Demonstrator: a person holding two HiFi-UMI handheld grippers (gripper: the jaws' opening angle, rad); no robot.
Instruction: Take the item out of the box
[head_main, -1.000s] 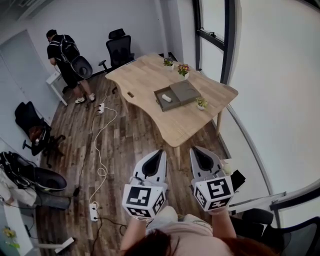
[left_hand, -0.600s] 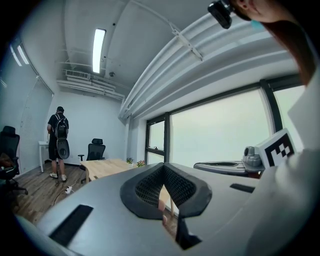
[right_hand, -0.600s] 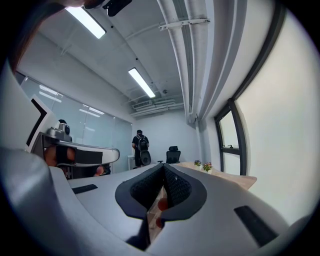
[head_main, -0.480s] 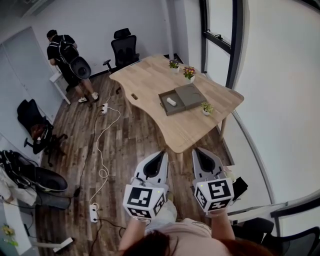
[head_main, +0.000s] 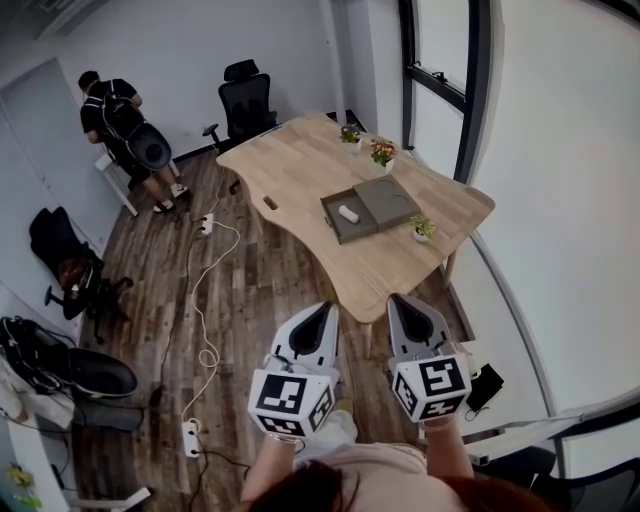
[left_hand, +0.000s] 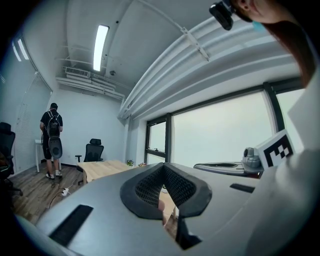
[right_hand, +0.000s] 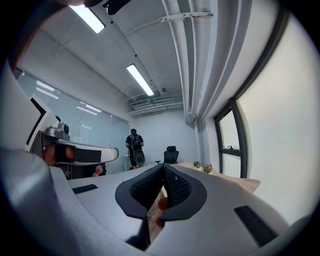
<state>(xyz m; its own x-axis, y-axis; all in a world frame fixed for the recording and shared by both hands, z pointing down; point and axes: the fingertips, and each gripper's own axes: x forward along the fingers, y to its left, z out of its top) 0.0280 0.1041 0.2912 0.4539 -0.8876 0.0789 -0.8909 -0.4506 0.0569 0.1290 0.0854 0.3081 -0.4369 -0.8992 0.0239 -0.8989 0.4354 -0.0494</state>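
Steadily closing on the table (head_main: 300, 165), nearer than a second ago, carrying left gripper (head_main: 326, 307) and right gripper (head_main: 395, 300) clenched on nothing; not yet reaching the white item (head_main: 348, 213) lying inside the open box (head_main: 388, 200) by the table's right edge.

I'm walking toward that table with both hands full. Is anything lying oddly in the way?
Yes: a white cable snakes loosely across the wood floor between two power strips, beside the table. It could catch a foot.

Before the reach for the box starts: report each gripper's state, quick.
Left gripper: closed, holding nothing.
Right gripper: closed, holding nothing.
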